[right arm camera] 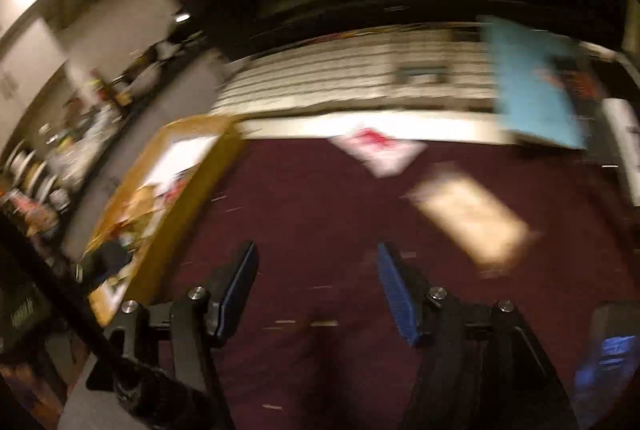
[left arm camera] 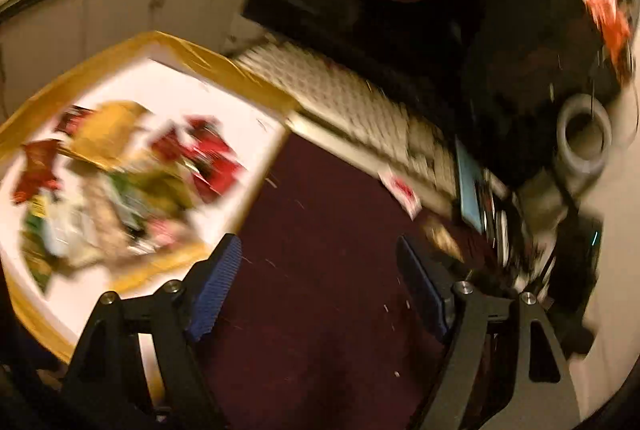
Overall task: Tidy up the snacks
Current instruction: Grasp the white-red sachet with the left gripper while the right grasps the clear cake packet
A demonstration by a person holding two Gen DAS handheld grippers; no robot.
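both tongs stand spread and hold nothing: left tongs (left arm camera: 316,270), right tongs (right arm camera: 316,282), each over bare maroon floor (right arm camera: 320,214). outward from the right tongs, ahead and to their right, lies a tan snack packet (right arm camera: 468,218), long axis slanting away to the left; a white-and-red packet (right arm camera: 378,150) lies further ahead. judged nearer the right tongs. snack pile (left arm camera: 116,174) in the gold-edged tray (left arm camera: 192,50) sits left of both tongs. frames are blurred.

Snack pile (left arm camera: 116,182) in tray (left arm camera: 224,70), left of mat (left arm camera: 320,230)

Dim, warm indoor light — heavy motion blur, fisheye-bent edges, dark corners.
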